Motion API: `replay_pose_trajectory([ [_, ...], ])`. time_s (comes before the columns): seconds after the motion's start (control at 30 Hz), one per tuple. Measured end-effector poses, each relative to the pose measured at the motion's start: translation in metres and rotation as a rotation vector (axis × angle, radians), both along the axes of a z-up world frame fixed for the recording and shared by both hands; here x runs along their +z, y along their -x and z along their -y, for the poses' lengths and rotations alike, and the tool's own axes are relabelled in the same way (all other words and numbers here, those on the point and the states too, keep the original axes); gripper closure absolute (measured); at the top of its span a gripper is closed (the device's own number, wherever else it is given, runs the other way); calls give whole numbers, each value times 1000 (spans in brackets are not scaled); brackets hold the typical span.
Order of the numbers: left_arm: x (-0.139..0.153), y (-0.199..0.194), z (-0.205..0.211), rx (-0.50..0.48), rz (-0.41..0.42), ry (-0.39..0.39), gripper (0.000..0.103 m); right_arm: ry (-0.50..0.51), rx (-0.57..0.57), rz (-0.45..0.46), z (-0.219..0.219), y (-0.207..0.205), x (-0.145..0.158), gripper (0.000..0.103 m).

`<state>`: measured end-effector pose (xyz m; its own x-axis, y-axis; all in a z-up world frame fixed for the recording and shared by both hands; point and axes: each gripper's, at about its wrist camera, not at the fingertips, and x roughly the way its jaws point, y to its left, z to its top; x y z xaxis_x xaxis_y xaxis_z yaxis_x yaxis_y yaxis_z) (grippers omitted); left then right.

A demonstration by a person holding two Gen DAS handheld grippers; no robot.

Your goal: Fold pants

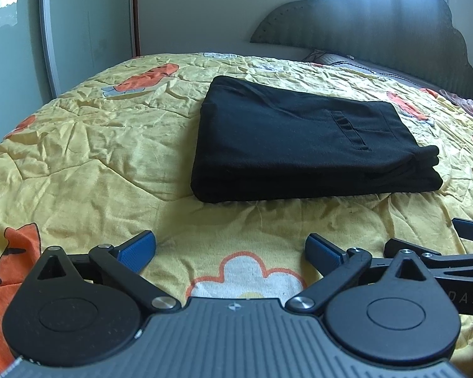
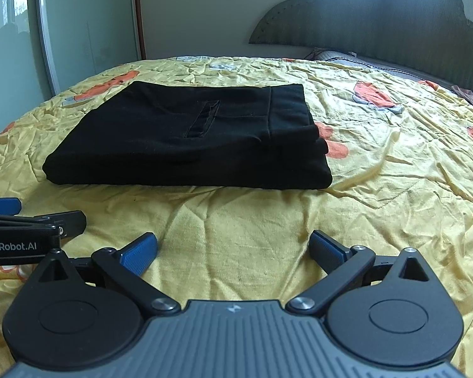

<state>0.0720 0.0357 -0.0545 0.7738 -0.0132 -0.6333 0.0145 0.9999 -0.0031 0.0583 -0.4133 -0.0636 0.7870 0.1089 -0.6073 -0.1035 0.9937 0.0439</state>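
Note:
Black pants (image 1: pixel 293 145) lie folded in a flat rectangular stack on the yellow bedspread (image 1: pixel 94 145); they also show in the right wrist view (image 2: pixel 189 145), with a pocket slit facing up. My left gripper (image 1: pixel 231 252) is open and empty, low over the bedspread, short of the stack's near edge. My right gripper (image 2: pixel 233 252) is open and empty too, equally short of the stack. The right gripper's side shows at the left wrist view's right edge (image 1: pixel 470 230); the left gripper's side shows at the right wrist view's left edge (image 2: pixel 31 223).
The bedspread is wrinkled, with orange and white flower prints (image 1: pixel 246 277). A dark scalloped headboard (image 2: pixel 378 19) and pillows (image 2: pixel 347 58) stand at the back right. A mirrored wardrobe door (image 2: pixel 78 31) stands beyond the bed's left side.

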Motion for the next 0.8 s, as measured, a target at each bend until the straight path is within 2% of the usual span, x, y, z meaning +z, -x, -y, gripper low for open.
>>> replay_pose_trajectory([
  [0.8,0,0,1,-1,-3,-10,0,0,0,0,0,0,0,0],
])
